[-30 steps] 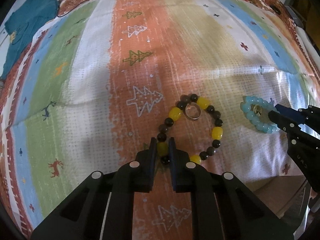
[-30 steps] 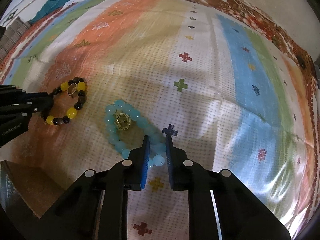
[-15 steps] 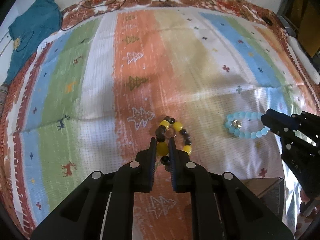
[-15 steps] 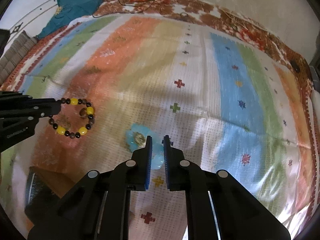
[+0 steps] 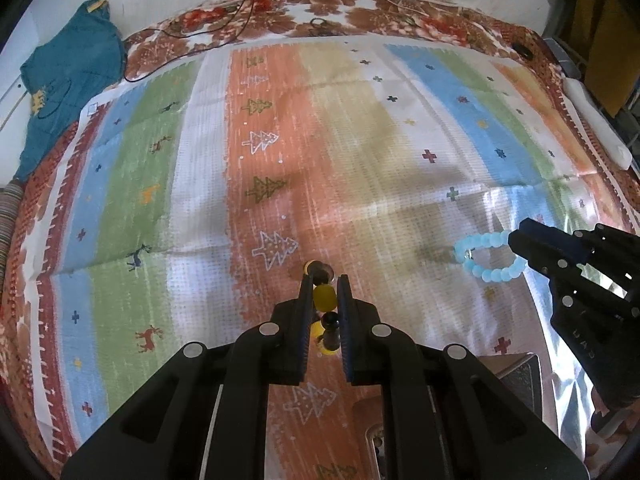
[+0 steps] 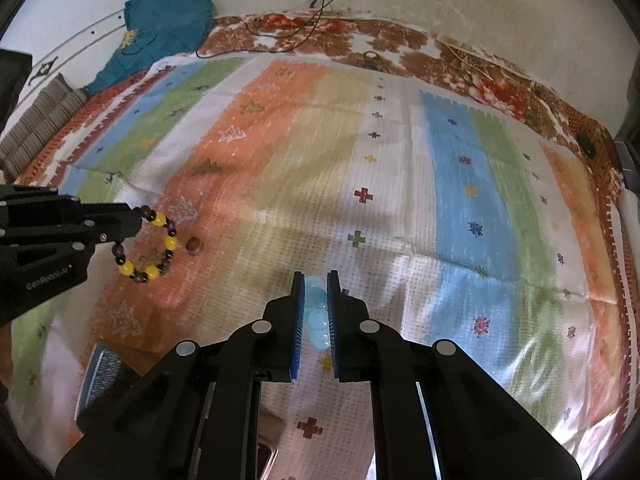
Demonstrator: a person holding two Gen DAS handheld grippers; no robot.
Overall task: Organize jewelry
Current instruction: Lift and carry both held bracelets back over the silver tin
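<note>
Each claw (left (image 5: 323, 286), right (image 6: 316, 286)) grips a bracelet.

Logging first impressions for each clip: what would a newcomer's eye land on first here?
Two bead bracelets, each pinched in a gripper above the striped blanket. The left gripper holds the yellow and dark bracelet; the right gripper holds the pale blue bracelet. A small ring lies on the orange stripe beside the yellow bracelet.

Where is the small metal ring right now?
In the right wrist view, the ring lies on the orange stripe of the blanket, just right of the yellow-and-dark bead bracelet hanging from the left gripper.
</note>
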